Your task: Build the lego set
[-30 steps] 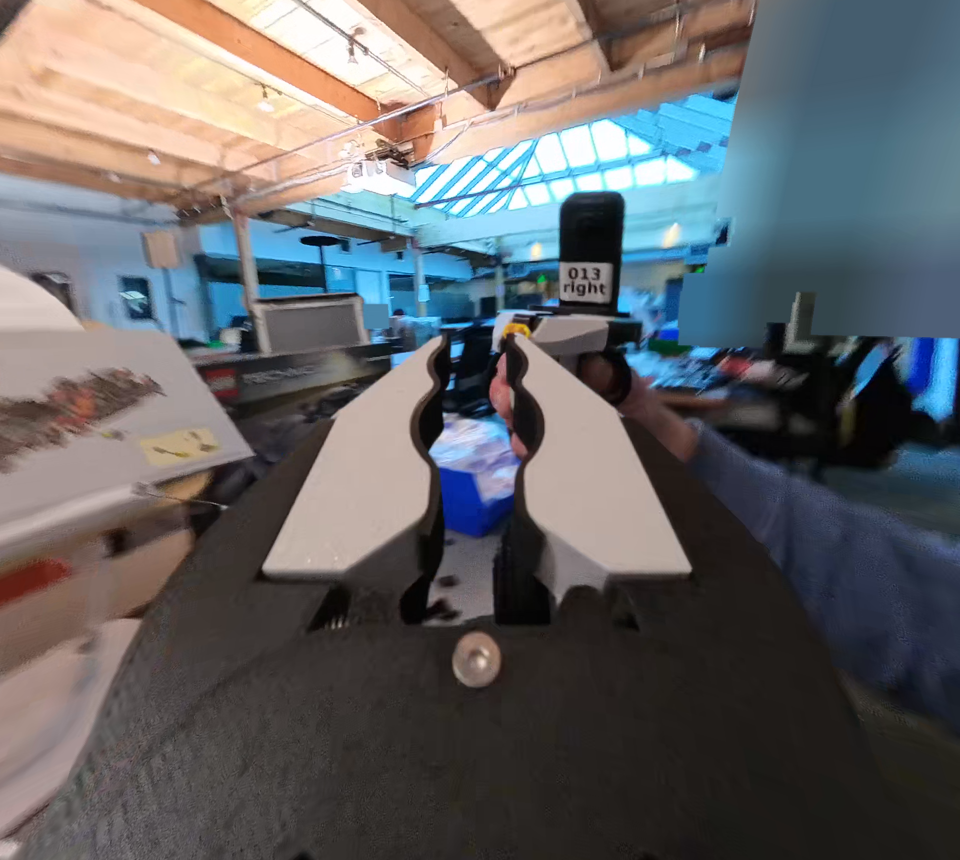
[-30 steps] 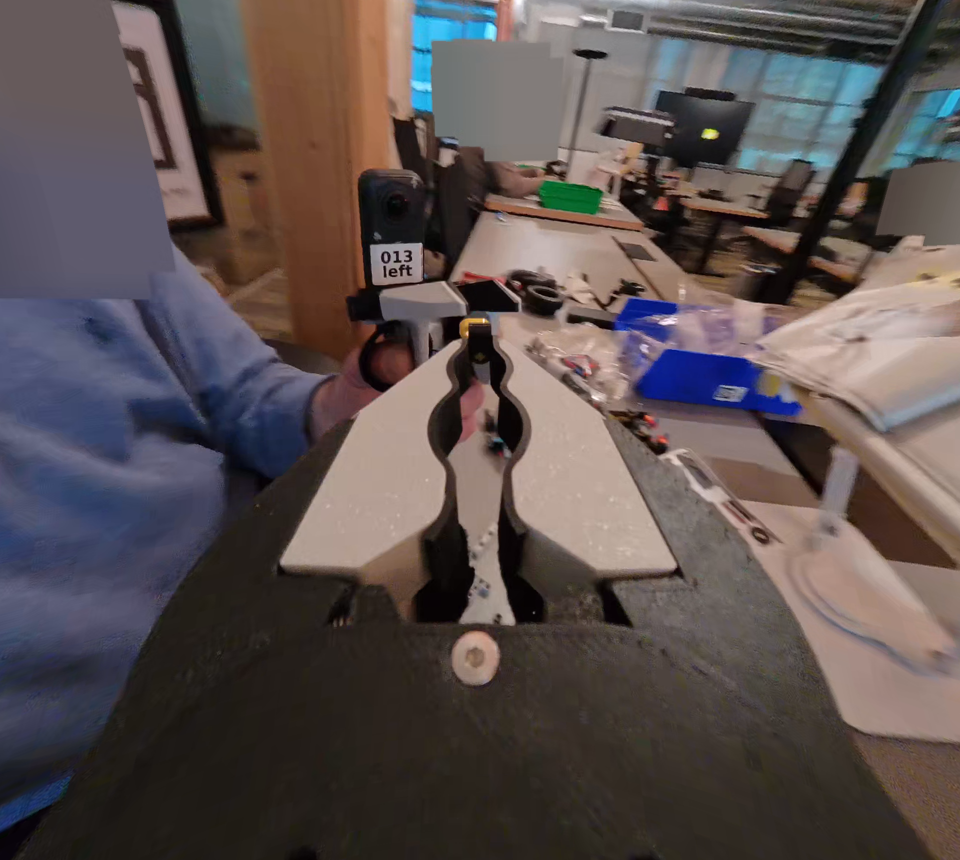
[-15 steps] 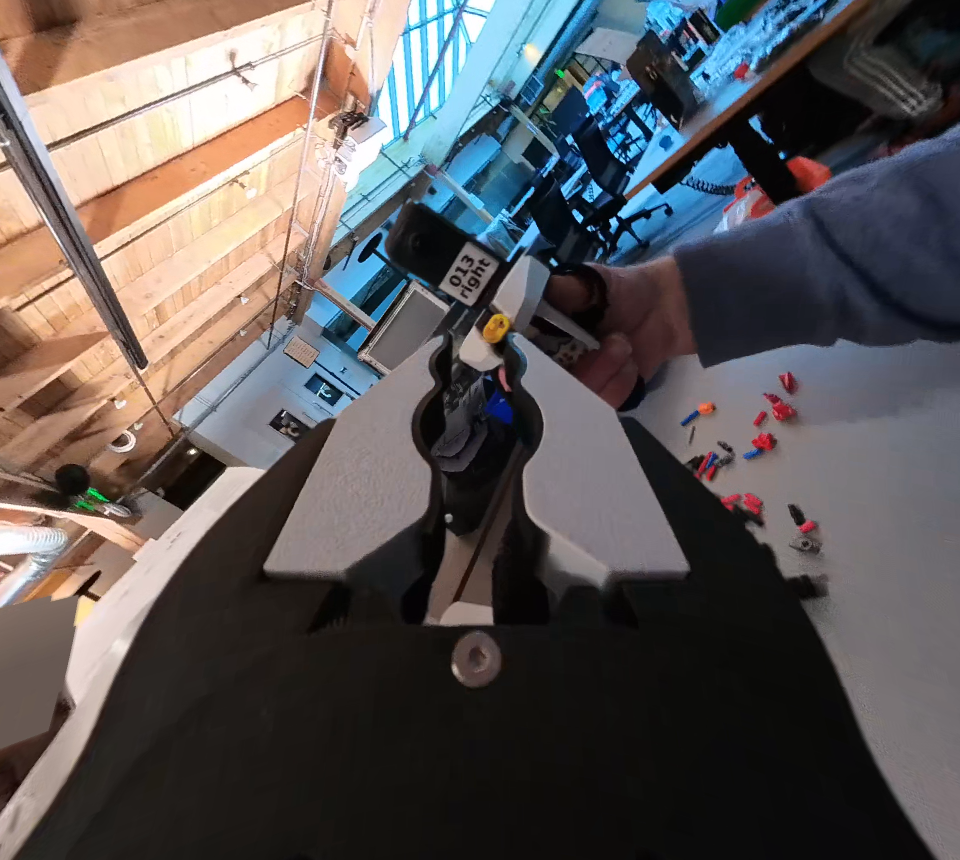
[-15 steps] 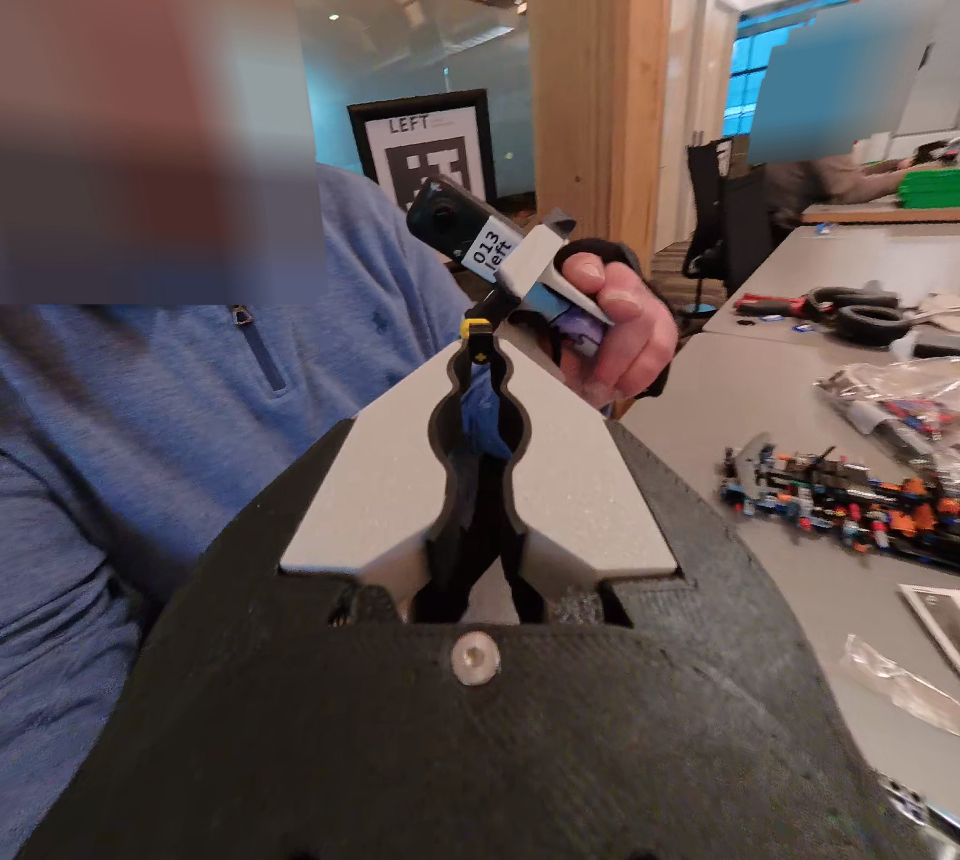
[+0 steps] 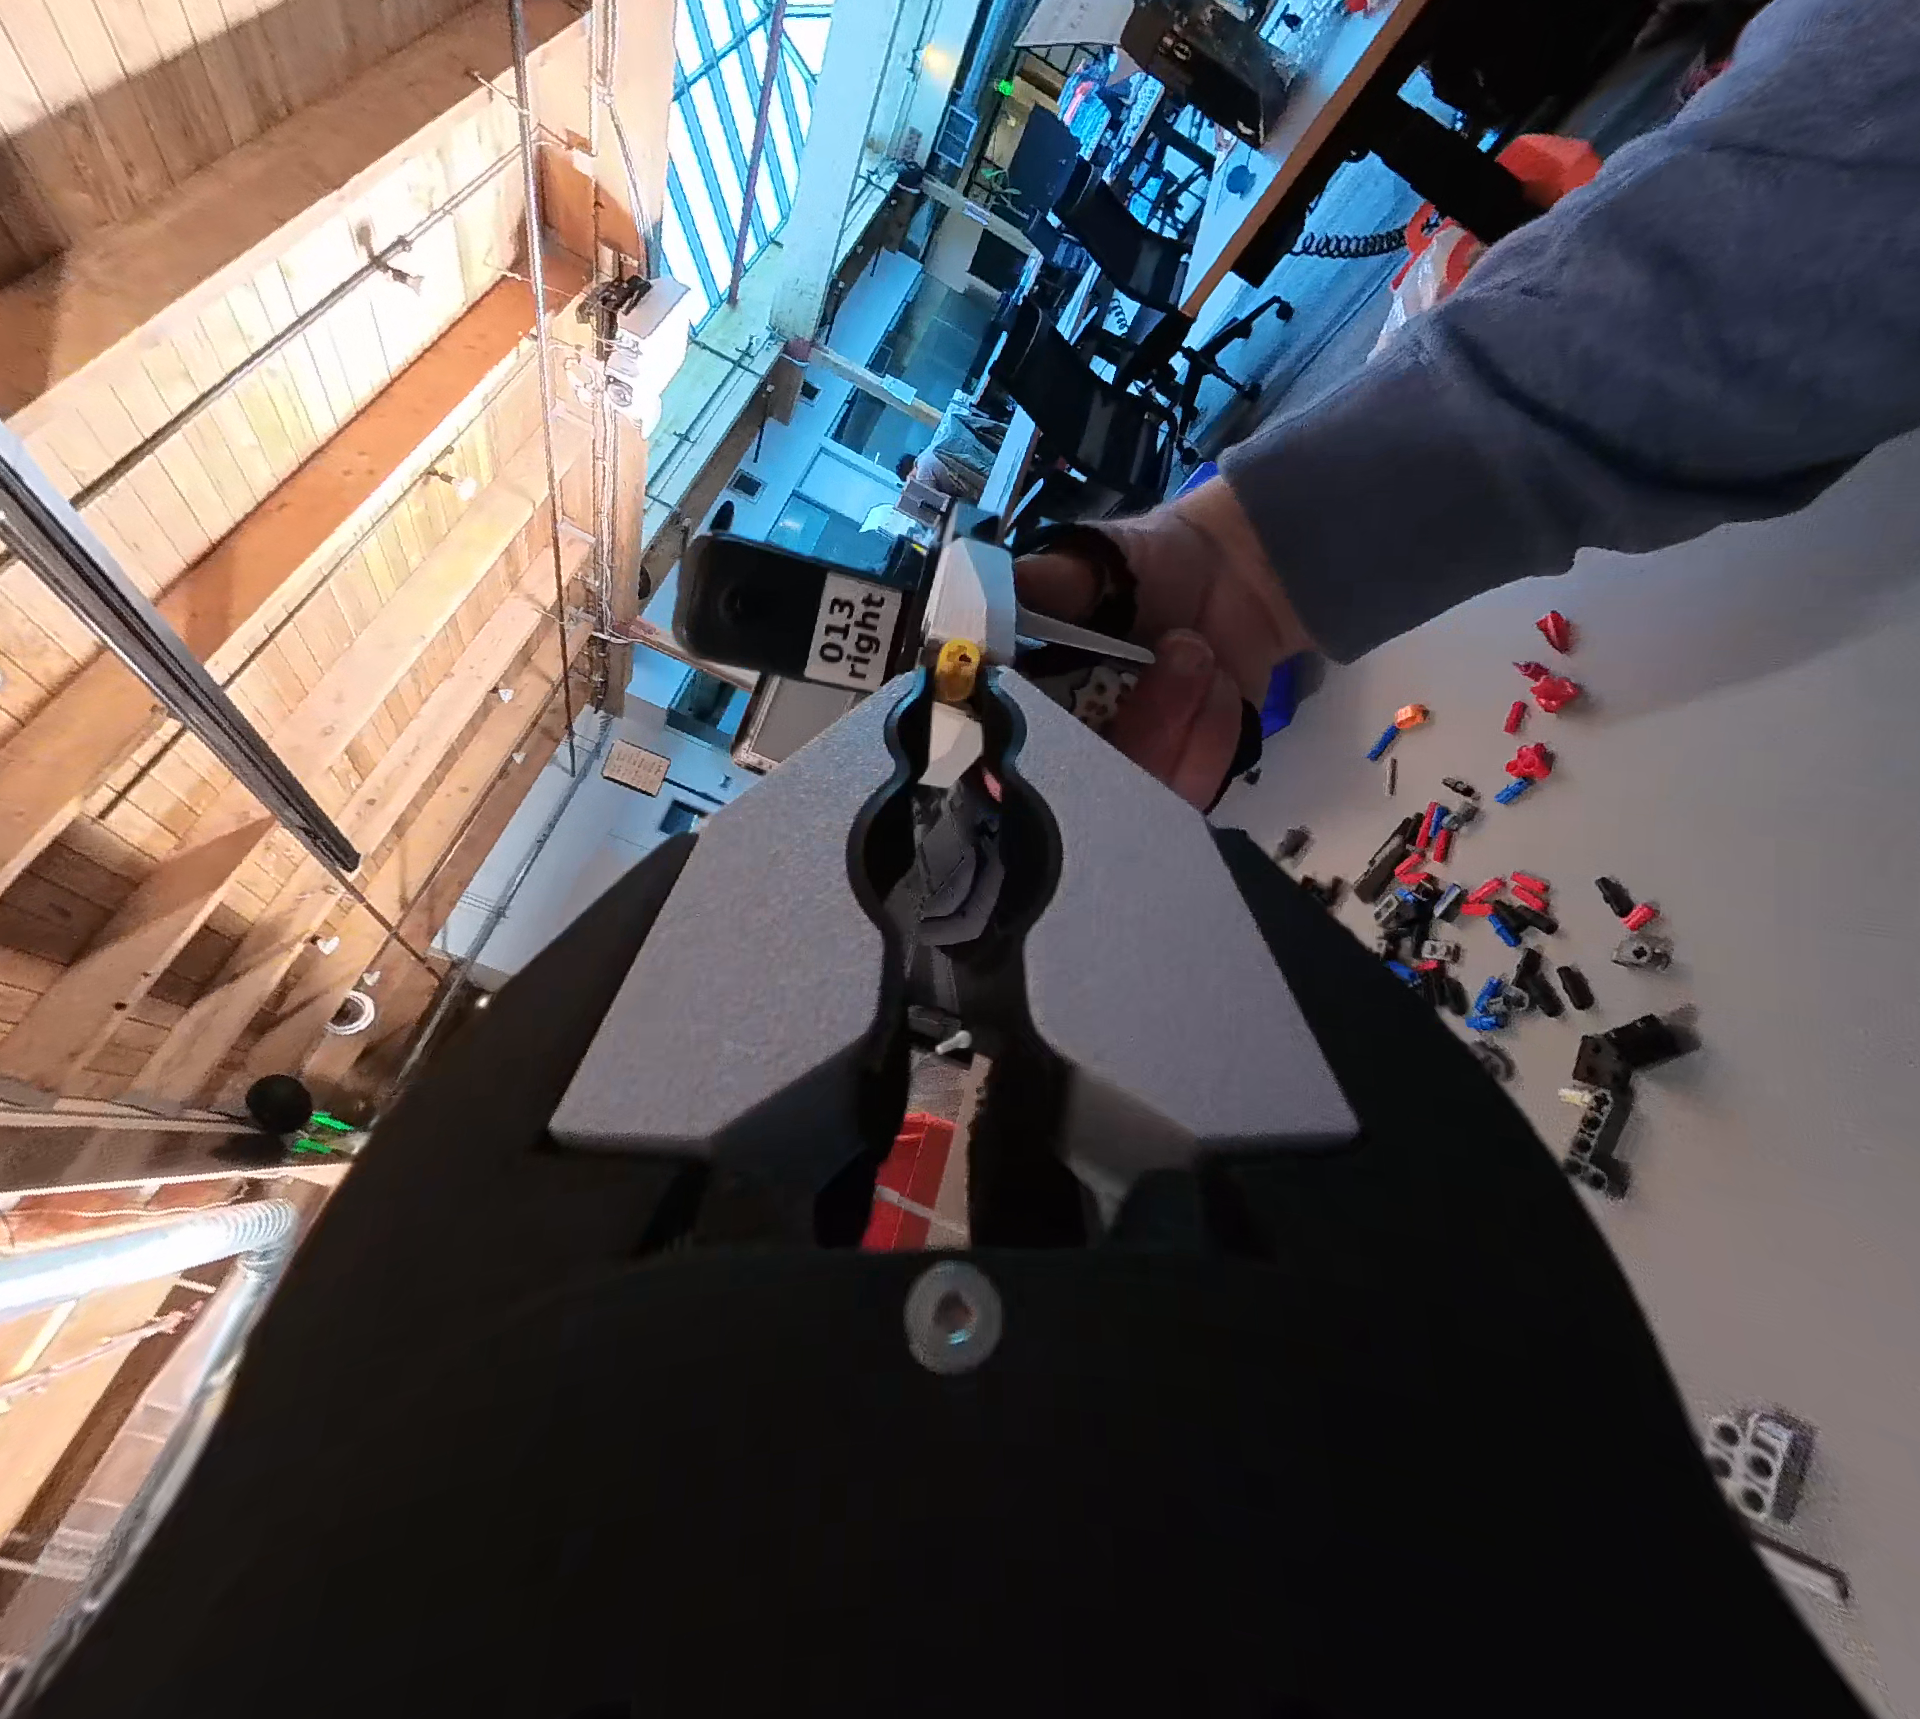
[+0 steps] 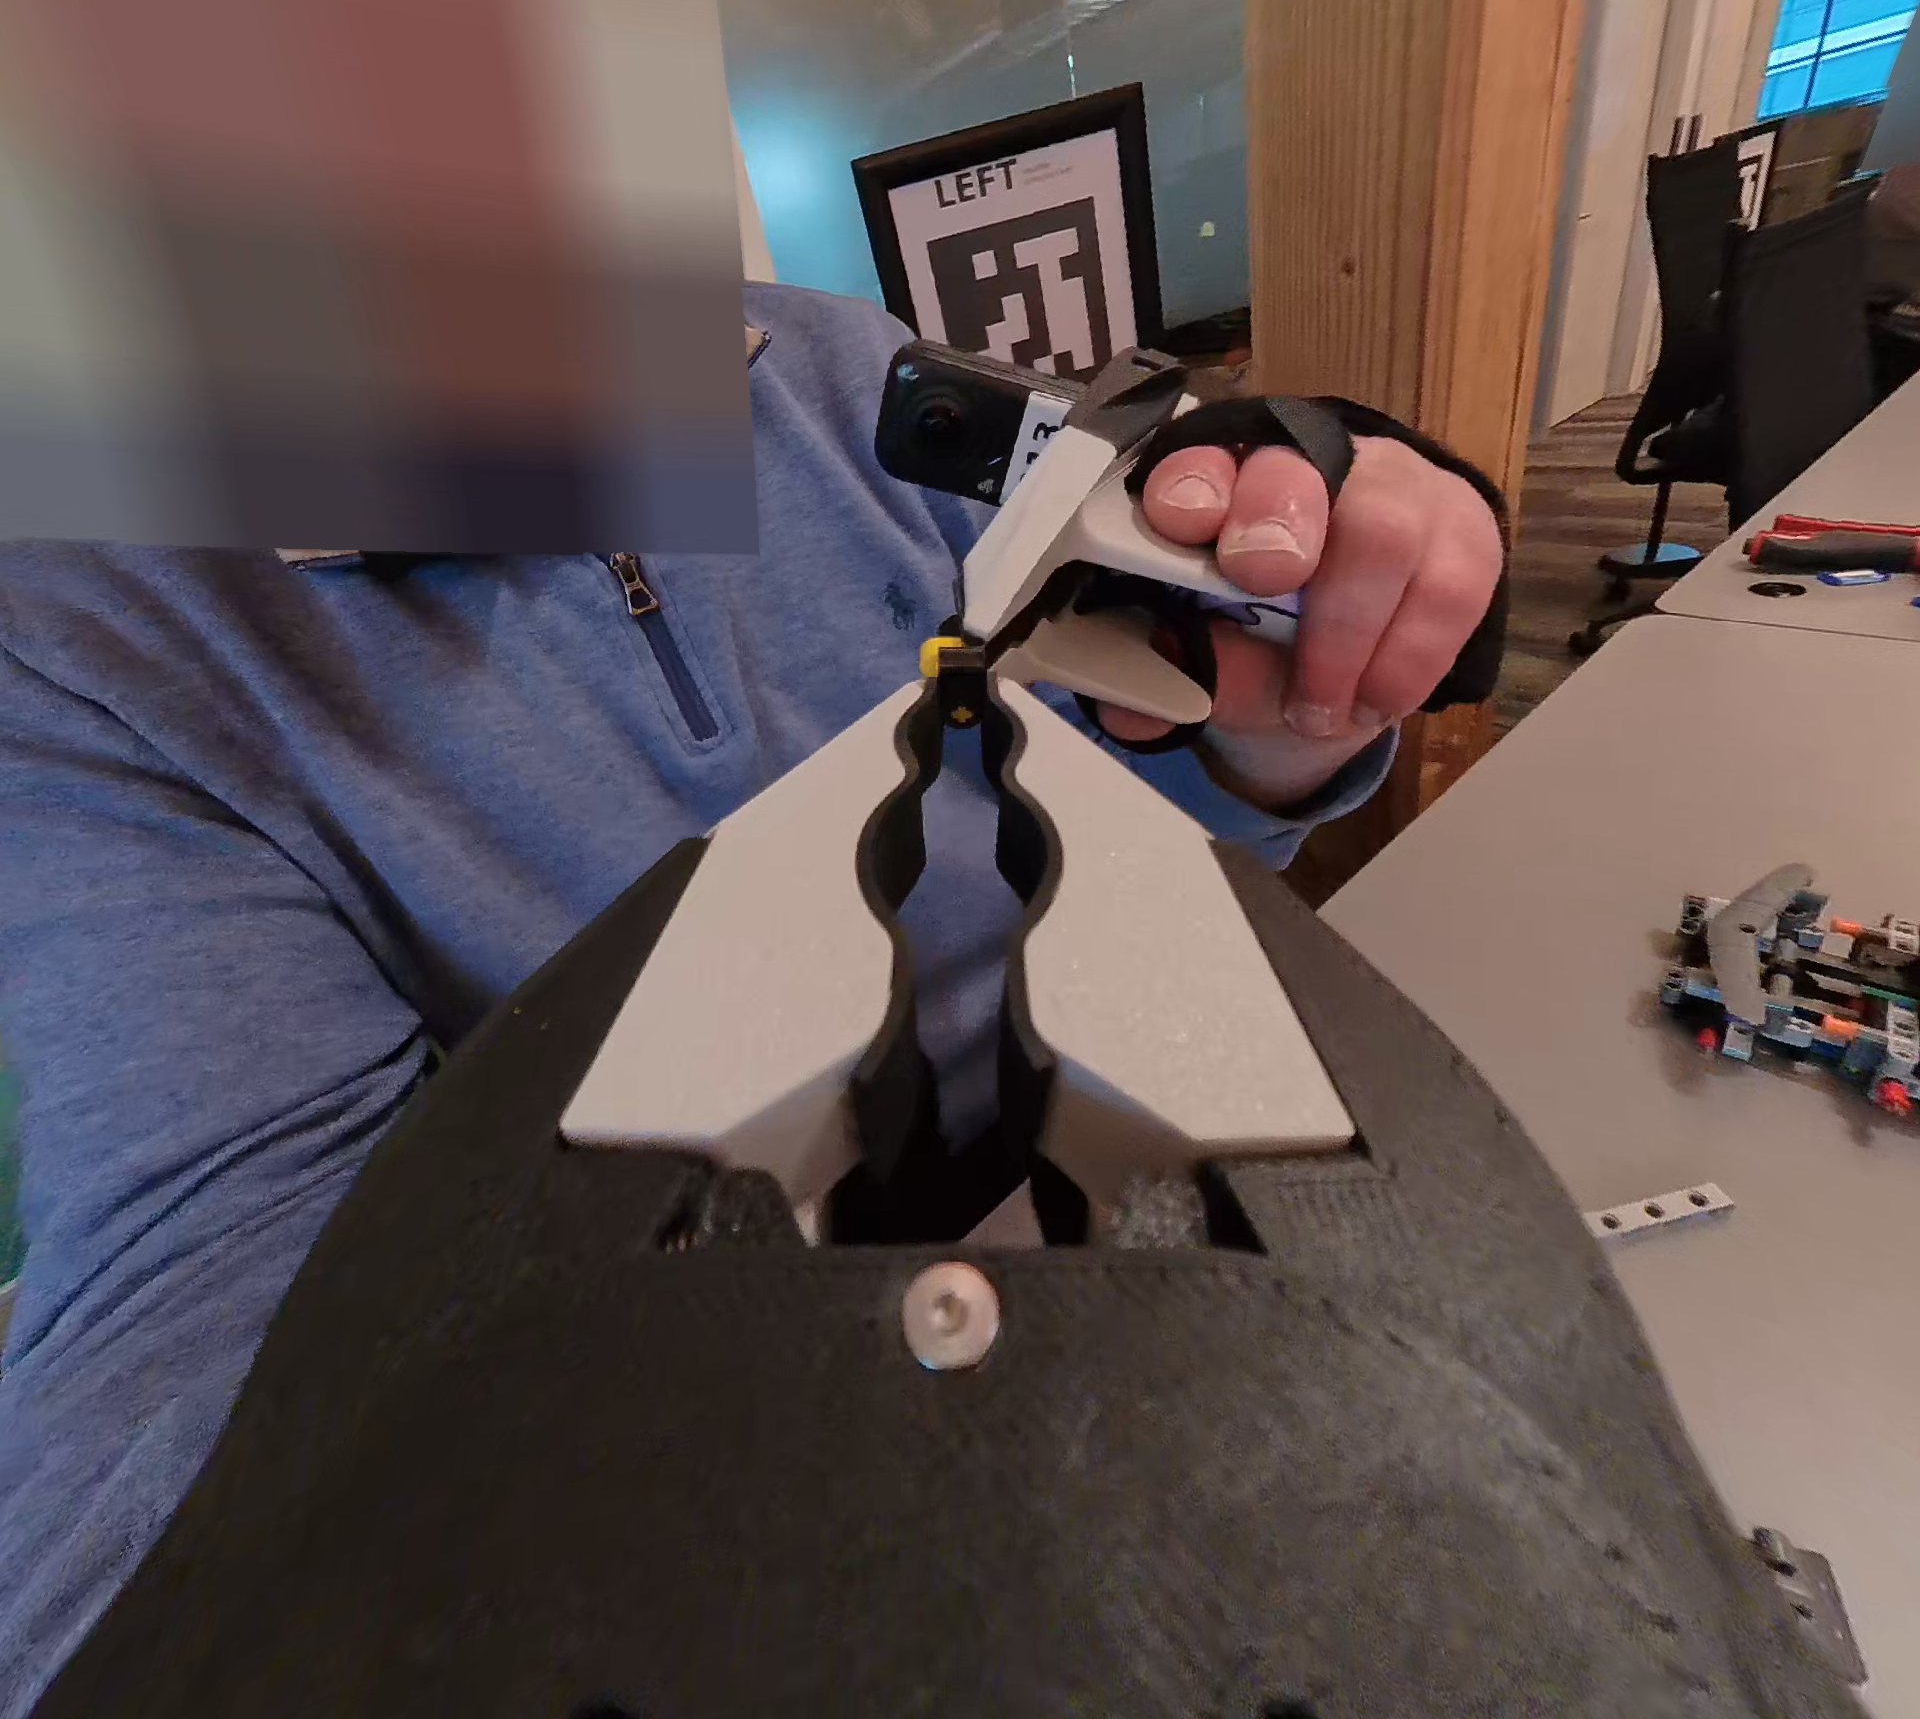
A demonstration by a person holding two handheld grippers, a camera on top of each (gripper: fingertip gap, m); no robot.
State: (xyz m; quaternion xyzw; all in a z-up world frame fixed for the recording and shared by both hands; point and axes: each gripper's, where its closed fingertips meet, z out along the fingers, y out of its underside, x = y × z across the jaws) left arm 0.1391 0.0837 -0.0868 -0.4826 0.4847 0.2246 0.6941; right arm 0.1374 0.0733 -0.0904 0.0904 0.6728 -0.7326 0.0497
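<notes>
Left gripper [image 5: 954,682] and right gripper [image 6: 958,682] meet tip to tip – both apparently clamped on small yellow-and-black lego piece [image 6: 951,672] above grey desk [image 6: 1558,838].

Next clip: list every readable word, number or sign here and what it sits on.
Writing is not transcribed; its bearers:
White label on a black camera, left wrist view: sharp print.
Framed sign, right wrist view: heading above a black-and-white marker.
Camera label, right wrist view: mostly hidden.
</notes>
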